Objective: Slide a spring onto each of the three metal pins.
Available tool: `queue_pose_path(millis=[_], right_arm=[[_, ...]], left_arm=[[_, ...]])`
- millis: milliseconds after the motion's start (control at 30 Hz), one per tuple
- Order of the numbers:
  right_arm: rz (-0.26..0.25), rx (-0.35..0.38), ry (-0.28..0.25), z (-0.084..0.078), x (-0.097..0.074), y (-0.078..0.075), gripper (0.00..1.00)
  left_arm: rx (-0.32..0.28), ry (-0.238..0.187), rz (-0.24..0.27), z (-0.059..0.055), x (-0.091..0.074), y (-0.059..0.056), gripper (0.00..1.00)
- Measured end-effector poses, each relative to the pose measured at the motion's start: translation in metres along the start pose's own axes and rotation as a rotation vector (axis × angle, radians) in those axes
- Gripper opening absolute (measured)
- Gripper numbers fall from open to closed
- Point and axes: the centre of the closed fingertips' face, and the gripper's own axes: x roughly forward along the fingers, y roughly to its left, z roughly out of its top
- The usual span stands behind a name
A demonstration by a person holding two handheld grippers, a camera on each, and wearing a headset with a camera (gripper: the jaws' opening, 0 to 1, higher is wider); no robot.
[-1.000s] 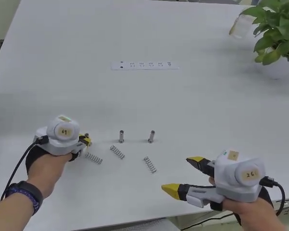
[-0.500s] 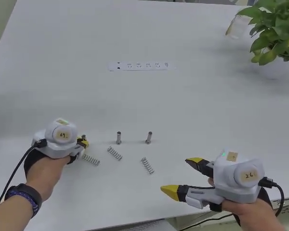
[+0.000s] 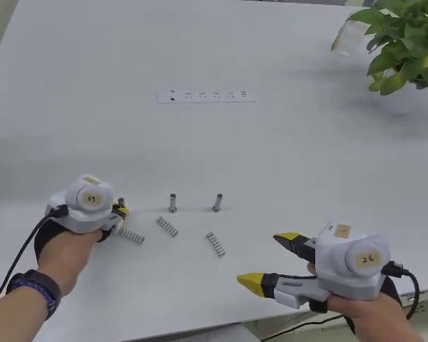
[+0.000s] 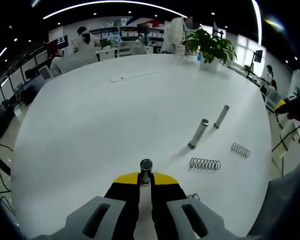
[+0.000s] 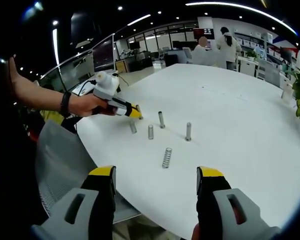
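Springs (image 3: 166, 226), three of them, lie loose on the white table (image 3: 285, 142). Each one is flat on its side, a little in front of the row of three metal pins (image 3: 172, 203), and no spring is on a pin yet. The pins stand upright in one line, apart from each other. The left gripper (image 4: 145, 179) has its jaws closed almost fully on the left pin (image 4: 146, 167), which stands between the two yellow tips. In the head view this gripper is at the left end of the row, and one spring lies just beside it. The right gripper (image 5: 156, 173) is near the front edge of the table, at the right side, well apart from the pins and the springs. Its jaws are spread wide and they hold nothing. Farther back on the table lies a white power strip (image 3: 206, 96), and a green plant (image 3: 403, 43) stands at the far right corner
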Motion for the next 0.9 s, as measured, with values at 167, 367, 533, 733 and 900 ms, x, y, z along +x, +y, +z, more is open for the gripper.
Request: queue_pose_path(millis=[167, 367, 533, 733, 900], right_arm=[[-0.002, 0.002, 0.002, -0.0016, -0.0006, -0.0006, 0.64], [-0.005, 0.003, 0.006, -0.0028, -0.0020, -0.0014, 0.64], [-0.005, 0.002, 0.007, -0.0031, -0.0024, -0.0006, 0.64], [-0.003, 0.002, 0.003, -0.0016, -0.0014, 0.0000, 0.64], [-0.004, 0.013, -0.004, -0.0007, -0.0014, -0.0001, 0.63]], left_arm=[[-0.002, 0.002, 0.002, -0.0007, 0.0021, 0.0005, 0.00], [-0.003, 0.002, 0.003, -0.0003, 0.0037, 0.0005, 0.00], [-0.005, 0.002, 0.003, -0.0003, 0.0039, 0.0010, 0.00], [-0.011, 0.006, 0.005, -0.0022, 0.0026, 0.0014, 0.00], [-0.054, 0.006, -0.003, -0.0044, -0.0004, 0.0020, 0.10]])
